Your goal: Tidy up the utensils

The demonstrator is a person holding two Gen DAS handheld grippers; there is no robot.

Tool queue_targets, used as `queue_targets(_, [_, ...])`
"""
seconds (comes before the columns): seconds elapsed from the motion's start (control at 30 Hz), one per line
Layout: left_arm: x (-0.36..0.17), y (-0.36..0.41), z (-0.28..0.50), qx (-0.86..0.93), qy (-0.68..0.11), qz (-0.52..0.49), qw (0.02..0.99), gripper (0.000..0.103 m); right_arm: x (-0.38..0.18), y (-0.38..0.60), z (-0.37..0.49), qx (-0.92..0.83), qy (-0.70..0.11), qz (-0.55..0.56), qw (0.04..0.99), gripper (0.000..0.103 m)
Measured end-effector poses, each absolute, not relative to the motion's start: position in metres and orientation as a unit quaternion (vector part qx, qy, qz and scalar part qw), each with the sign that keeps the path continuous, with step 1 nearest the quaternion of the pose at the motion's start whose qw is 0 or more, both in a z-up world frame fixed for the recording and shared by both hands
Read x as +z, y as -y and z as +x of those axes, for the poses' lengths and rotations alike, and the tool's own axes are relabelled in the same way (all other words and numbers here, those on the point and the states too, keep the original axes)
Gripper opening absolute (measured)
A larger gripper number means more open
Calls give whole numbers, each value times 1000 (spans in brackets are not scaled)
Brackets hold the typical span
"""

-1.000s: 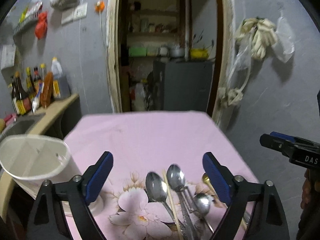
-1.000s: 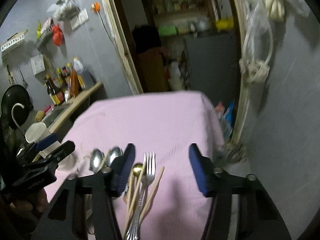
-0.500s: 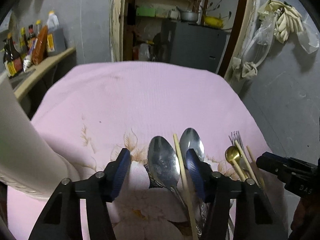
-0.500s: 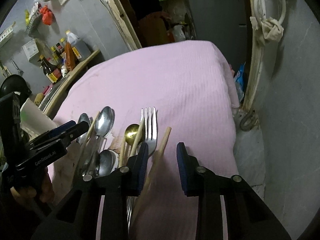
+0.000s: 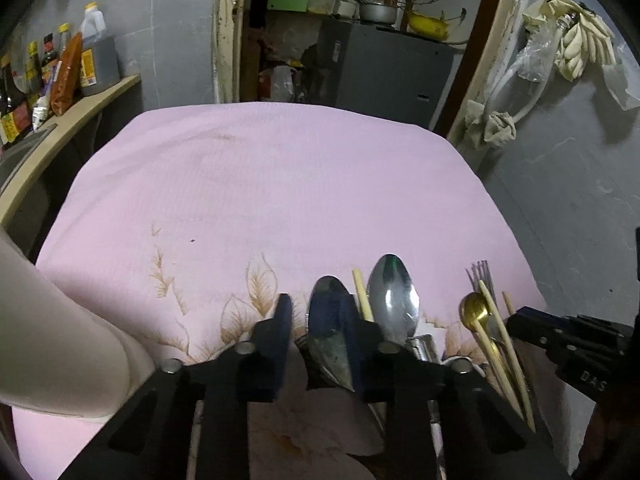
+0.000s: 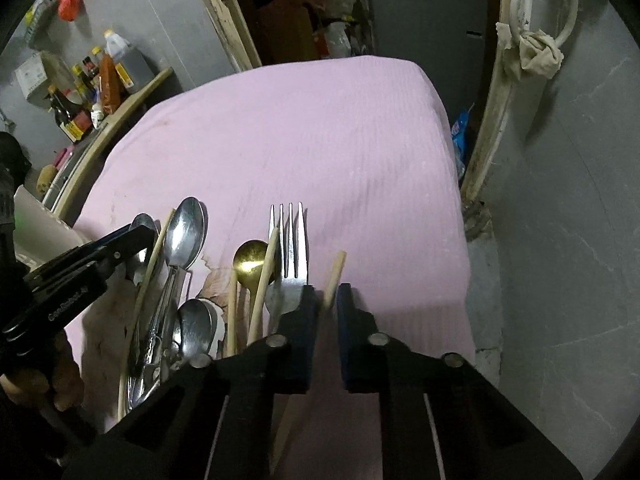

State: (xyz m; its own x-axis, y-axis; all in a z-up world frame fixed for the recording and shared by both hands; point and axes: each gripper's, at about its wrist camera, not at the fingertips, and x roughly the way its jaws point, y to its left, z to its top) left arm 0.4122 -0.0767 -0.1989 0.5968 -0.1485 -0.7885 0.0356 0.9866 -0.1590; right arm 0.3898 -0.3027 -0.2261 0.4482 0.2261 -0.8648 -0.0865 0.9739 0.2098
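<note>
Utensils lie in a row on the pink tablecloth [image 5: 280, 184]. My left gripper [image 5: 314, 300] points down at a steel spoon [image 5: 326, 292]. Its jaws are closing with the spoon between them, and a strip of cloth still shows beside the left pad. To the right lie a chopstick [image 5: 362, 296], a second steel spoon [image 5: 394, 300], a gold spoon [image 5: 474, 312] and a fork [image 6: 290, 256]. My right gripper [image 6: 327, 292] is closing on a wooden chopstick [image 6: 335, 272], which nearly fills the gap. A white holder [image 5: 60, 340] stands at the left.
A counter [image 5: 92, 100] with several bottles runs along the left wall. An open doorway [image 5: 340, 40] lies beyond the table's far edge. A grey wall [image 6: 560, 200] is close to the table's right side. A small steel spoon [image 6: 196, 324] lies among the handles.
Both grippers came down and tilted toward the utensils. The left jaws narrowed around the steel spoon. The right jaws narrowed around the rightmost chopstick.
</note>
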Motion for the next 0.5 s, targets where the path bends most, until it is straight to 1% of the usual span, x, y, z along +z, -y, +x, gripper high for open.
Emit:
queue_targets(0.03, [-198, 77, 413, -56, -450, -65, 889, 10, -225, 302, 390, 93, -519, 68, 847, 7])
queue_targets(0.17, [-189, 77, 408, -64, -447, -64, 890, 4, -222, 311, 387, 103, -521, 134, 837, 5])
queue_targets(0.33, [-168, 73, 391, -61, -421, -63, 903, 3, -194, 319, 363, 107, -467, 192, 857, 4])
queue_targets(0.5, [-133, 67, 358, -51, -364, -44, 929, 3, -154, 319, 329, 90, -396, 223, 886, 4])
